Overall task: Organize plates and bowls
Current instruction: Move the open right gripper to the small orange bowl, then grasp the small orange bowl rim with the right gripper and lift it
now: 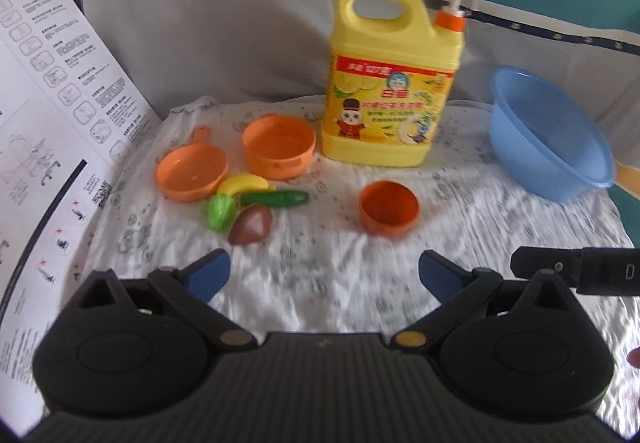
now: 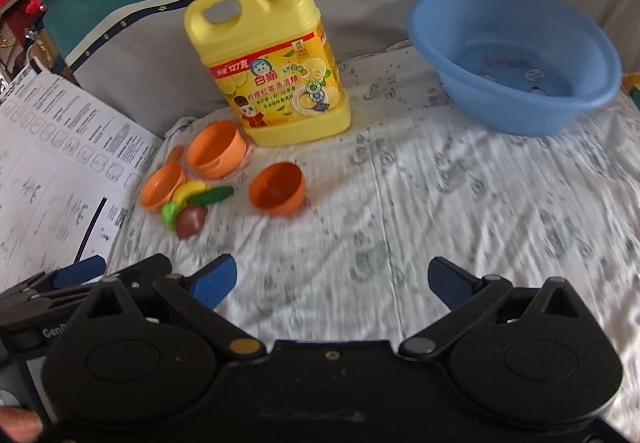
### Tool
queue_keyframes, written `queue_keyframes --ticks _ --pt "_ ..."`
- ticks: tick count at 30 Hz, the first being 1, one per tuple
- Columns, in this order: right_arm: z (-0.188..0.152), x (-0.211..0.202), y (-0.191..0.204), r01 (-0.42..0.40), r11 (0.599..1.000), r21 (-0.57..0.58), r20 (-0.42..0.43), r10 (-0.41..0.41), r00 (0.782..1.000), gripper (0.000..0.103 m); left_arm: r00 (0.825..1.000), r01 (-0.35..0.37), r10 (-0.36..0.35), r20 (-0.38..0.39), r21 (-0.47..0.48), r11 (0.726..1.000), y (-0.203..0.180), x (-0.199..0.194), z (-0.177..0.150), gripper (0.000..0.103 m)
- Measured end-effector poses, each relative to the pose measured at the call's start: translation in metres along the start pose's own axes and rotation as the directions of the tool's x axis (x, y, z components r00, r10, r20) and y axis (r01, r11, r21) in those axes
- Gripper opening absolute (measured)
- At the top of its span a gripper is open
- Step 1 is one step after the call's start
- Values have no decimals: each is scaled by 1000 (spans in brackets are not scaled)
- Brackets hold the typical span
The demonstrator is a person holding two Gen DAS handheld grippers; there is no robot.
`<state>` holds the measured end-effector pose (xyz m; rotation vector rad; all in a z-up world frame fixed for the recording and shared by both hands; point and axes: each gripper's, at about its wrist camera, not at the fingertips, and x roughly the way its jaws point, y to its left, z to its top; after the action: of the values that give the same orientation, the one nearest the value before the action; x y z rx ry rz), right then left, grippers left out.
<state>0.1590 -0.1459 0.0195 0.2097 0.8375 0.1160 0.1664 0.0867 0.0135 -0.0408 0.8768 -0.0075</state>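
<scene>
Left gripper (image 1: 324, 275) and right gripper (image 2: 332, 281) both gape wide, empty; small orange bowl (image 1: 388, 207) ahead of left, blue basin (image 2: 516, 55) ahead-right of right.

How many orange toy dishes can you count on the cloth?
3. A handled pan sits far left, touching the toy food. A straight-sided pot stands behind it, beside the yellow detergent jug. A small bowl sits alone, further right. None seems hidden.

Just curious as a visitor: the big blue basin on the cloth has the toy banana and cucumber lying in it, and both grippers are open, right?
Not quite. The blue basin holds no toys; the right wrist view shows the banana and cucumber lying on the cloth beside the orange pan. Both grippers are open.
</scene>
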Motion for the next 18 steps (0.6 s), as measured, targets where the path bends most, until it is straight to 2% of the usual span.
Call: queue_keyframes --ticks 4,5,11,17,18 --pt "17 29 1 -1 1000 21 -5 1 1000 103 1000 -5 5 -23 -5 1000 2 33 9 103" --pt "20 36 0 -4 1000 27 -6 4 1000 99 1000 -5 5 -28 -4 1000 2 40 11 103" --pt "45 76 0 -51 995 81 -29 53 998 73 999 21 -21 -40 3 1000 -3 80 24 91" --pt "55 110 4 -77 993 89 -67 83 994 40 995 53 -55 -79 -18 998 -10 111 34 72" --pt "56 114 5 -80 993 90 -72 87 994 37 994 60 -62 -86 -15 998 -11 115 34 68"
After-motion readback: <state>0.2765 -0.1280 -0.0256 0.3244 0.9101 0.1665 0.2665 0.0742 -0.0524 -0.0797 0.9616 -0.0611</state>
